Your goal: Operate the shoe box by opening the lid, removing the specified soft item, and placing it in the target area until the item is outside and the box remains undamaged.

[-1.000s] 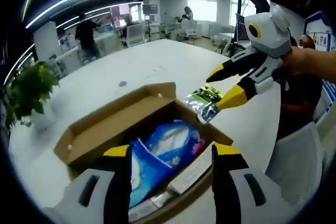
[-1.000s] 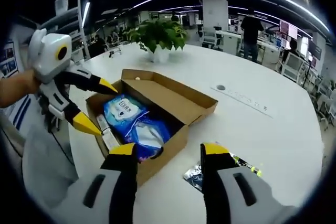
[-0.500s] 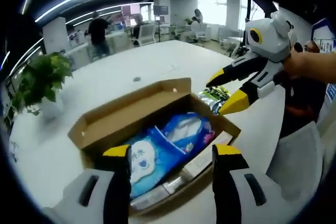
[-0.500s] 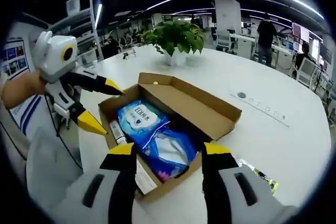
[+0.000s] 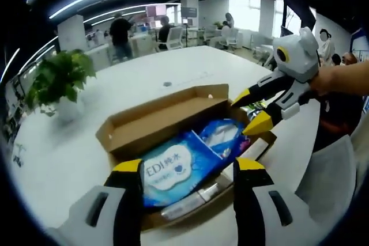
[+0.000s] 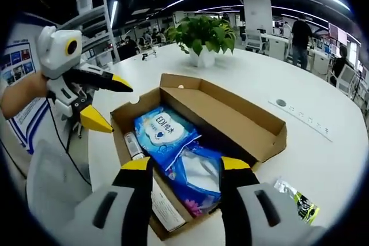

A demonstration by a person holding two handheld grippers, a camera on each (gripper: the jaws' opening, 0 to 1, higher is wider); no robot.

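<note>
The brown shoe box [image 5: 161, 116] stands open on the white table, its lid [image 6: 230, 113] folded back. Inside lie a blue wipes pack [image 5: 173, 168] [image 6: 164, 133], a second soft blue pack [image 5: 222, 136] [image 6: 199, 177], a white flat item [image 6: 167, 205] and a small tube [image 6: 131, 142]. My left gripper [image 5: 187, 168] is open just above the box's near edge. My right gripper [image 6: 185, 165] is open over the box's other side; it also appears in the left gripper view [image 5: 248, 113], jaws spread at the box's corner. The left gripper [image 6: 115, 108] hovers beside the box's far end.
A green and silver packet [image 6: 297, 200] lies on the table [image 6: 323, 159] beside the box. A potted plant [image 6: 204, 36] [image 5: 57, 82] stands on the table further back. People and desks fill the office behind.
Both grippers have come closer over the open box. The right gripper has drawn away from the green and silver packet, which stays on the table.
</note>
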